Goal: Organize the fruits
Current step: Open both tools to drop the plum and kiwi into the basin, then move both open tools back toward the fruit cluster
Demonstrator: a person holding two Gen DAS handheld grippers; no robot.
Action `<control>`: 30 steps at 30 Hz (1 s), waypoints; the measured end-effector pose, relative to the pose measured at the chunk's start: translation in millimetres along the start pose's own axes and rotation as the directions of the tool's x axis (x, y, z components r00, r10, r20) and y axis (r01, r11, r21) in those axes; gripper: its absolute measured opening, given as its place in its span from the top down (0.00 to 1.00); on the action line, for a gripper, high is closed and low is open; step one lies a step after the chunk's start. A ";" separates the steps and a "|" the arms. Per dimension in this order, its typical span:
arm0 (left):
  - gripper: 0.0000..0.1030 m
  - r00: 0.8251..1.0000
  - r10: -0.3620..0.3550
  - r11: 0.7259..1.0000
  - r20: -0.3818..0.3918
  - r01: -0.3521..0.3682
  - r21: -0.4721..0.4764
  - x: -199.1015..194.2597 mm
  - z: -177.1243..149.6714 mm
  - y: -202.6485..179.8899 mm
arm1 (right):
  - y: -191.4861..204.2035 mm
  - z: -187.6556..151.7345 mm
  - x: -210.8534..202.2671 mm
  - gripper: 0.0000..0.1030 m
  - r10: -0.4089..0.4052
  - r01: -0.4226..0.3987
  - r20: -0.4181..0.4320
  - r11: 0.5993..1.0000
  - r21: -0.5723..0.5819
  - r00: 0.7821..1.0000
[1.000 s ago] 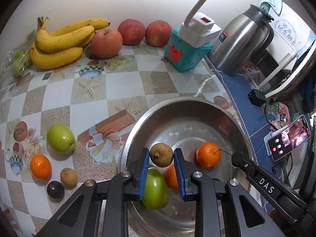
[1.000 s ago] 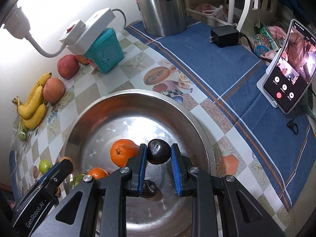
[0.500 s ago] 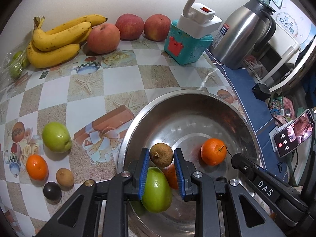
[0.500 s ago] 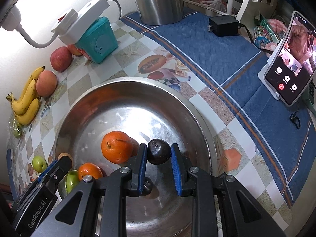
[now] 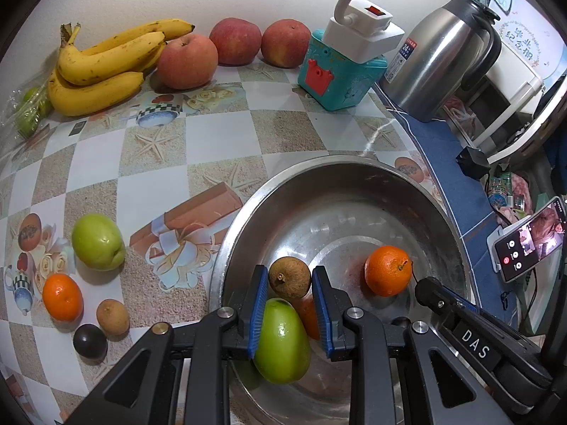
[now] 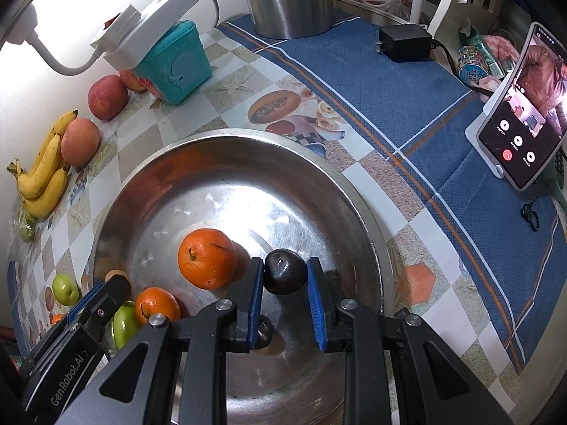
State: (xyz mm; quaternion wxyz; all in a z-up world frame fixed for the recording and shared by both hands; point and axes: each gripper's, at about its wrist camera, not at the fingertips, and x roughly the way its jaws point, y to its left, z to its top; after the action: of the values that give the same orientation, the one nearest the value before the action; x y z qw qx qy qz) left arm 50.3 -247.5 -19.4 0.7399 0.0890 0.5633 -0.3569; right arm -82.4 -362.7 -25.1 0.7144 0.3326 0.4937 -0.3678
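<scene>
1. Left tool (image 5: pixel 288 281) is up over the wide stainless steel bowl (image 5: pixel 354 173), blue pads pinching a round brown rough-skinned fruit (image 5: pixel 288 278) right at the tips.
2. Right tool (image 6: pixel 285 276) is over the same bowl (image 6: pixel 226 138), pads clamped on a dark purple, almost black round fruit (image 6: pixel 285 276).
3. Down in the bowl: a big orange (image 6: pixel 207 258) just left of the right tool's catch, a smaller orange (image 6: pixel 157 306) near the rim, and a green oval fruit (image 5: pixel 281 341) beneath the left tool.
4. Out on the checked, picture-printed worktop (image 5: pixel 219 141), left of the bowl, a loose group lies close together: a green apple-like fruit (image 5: pixel 97 242), a small orange (image 5: pixel 62 295), a small brown fruit (image 5: pixel 112 317) and a small dark round fruit (image 5: pixel 89 341).
5. Along the back wall, a bunch of yellow bananas (image 5: pixel 106 63) touches the first of three red apples (image 5: pixel 187 61).
6. Further right, a teal plastic box (image 5: pixel 336 78) with a white power strip (image 5: pixel 365 35) on top, then a steel kettle (image 5: pixel 439 67).
7. A phone on a white stand (image 6: pixel 521 120) sits on the blue cloth, screen lit.
</scene>
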 end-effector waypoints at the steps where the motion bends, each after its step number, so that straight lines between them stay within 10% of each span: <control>1: 0.72 1.000 0.000 1.000 0.000 0.000 0.000 0.1 0.2 -0.1 | 0.5 0.1 0.3 0.75 -0.002 0.002 -0.001 1.000 -0.004 1.000; 30: 0.60 0.996 0.085 0.993 0.008 -0.084 -0.086 -39.1 7.7 16.1 | 7.4 3.2 -30.4 0.65 0.020 -0.017 0.074 0.999 -0.046 0.997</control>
State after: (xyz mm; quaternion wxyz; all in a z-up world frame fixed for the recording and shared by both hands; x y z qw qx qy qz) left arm 62.0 -223.1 14.0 0.7606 0.0790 0.5695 -0.3015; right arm -82.0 -355.6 5.6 0.7431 0.3068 0.4718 -0.3621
